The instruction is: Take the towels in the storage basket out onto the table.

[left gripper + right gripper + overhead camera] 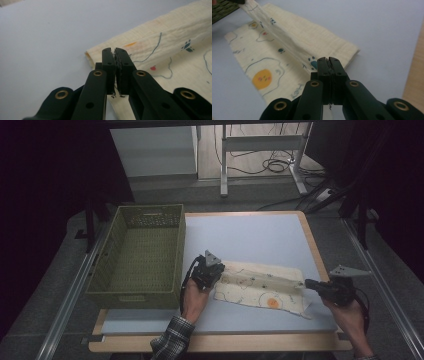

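A cream cloth [260, 287] printed with a fried egg, paw marks and blue lines lies on the pale blue table top [250, 240]. One fold of it is pulled up taut between my two grippers. My left gripper [220, 270] is shut on the cloth's left end. In the left gripper view the jaws [115, 51] pinch the cloth [175, 50] at its edge, with frayed threads between the pads. My right gripper [306, 283] is shut on the right end. In the right gripper view its jaws [328, 60] clamp the raised fold of the cloth [287, 37].
A green woven basket [120, 292] stands on the table's left side, close to my left hand; its corner [222, 10] also appears in the right gripper view. The table has a wooden rim [315, 250]. Table legs and cables lie on the floor beyond.
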Tool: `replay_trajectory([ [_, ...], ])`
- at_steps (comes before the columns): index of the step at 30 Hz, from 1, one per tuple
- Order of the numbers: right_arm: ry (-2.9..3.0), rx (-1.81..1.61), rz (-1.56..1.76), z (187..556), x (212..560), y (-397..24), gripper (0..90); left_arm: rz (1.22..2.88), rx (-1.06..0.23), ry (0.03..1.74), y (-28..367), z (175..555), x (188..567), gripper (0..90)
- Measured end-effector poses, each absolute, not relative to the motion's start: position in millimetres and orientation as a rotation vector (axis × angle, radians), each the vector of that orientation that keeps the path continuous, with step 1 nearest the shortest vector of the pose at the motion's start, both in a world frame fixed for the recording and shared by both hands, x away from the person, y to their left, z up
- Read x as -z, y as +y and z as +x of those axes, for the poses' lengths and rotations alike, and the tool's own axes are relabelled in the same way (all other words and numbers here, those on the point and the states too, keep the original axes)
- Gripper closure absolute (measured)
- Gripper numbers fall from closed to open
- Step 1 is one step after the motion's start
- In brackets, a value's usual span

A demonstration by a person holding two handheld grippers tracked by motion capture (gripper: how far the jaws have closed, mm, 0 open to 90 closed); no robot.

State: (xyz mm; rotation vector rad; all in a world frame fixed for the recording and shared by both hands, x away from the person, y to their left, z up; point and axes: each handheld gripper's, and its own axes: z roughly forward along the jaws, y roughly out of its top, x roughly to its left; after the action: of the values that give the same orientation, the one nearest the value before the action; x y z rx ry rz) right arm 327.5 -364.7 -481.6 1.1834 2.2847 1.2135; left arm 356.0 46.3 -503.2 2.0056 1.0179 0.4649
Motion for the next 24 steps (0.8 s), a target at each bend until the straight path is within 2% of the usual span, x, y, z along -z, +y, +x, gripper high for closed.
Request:
replay_trajectory([
  [21,2.358,-1.217,1.144,280,511,-357,88.0,2.005,-0.379,0.987,60,311,527,86.5],
  [24,2.353,-1.233,1.149,278,513,-360,87.8,2.035,-0.360,0.992,59,307,528,83.3],
])
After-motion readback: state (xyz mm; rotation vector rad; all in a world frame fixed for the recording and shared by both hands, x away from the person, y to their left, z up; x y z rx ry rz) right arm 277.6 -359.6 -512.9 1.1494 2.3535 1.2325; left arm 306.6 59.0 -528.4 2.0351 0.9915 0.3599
